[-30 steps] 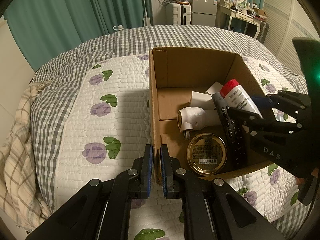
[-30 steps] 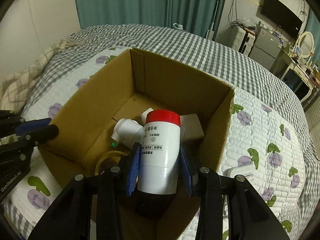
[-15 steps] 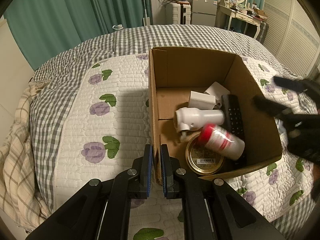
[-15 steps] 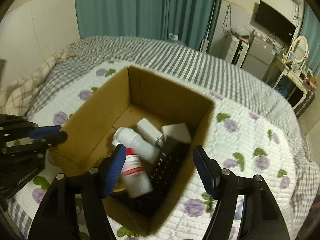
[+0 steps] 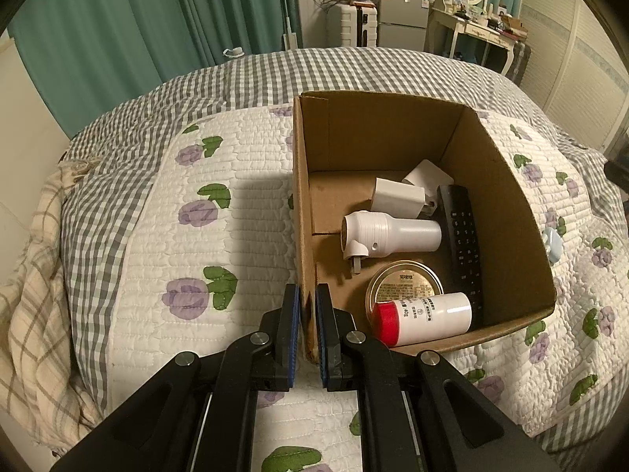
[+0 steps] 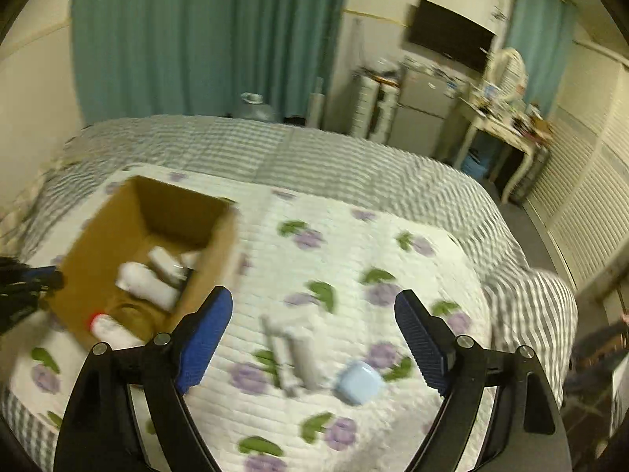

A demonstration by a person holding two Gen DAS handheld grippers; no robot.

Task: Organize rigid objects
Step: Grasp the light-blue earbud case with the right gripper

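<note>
Two grippers appear. Left gripper [image 5: 306, 326]: blue pads pinched onto the near left wall of the cardboard box [image 5: 507, 204], which sits on the quilt [image 5: 196, 236]. Inside the box lie a red-capped white bottle [image 5: 422, 318] on its side at the near wall, partly over a round gold tin [image 5: 405, 283], with a black remote [image 5: 462, 244], a white plug-shaped item [image 5: 389, 235] and white adapters [image 5: 397, 197] beyond. Right gripper [image 6: 312, 334]: fingers spread wide, holding nothing, above the quilt near a pale blue case [image 6: 359, 382]; this view is blurred.
</note>
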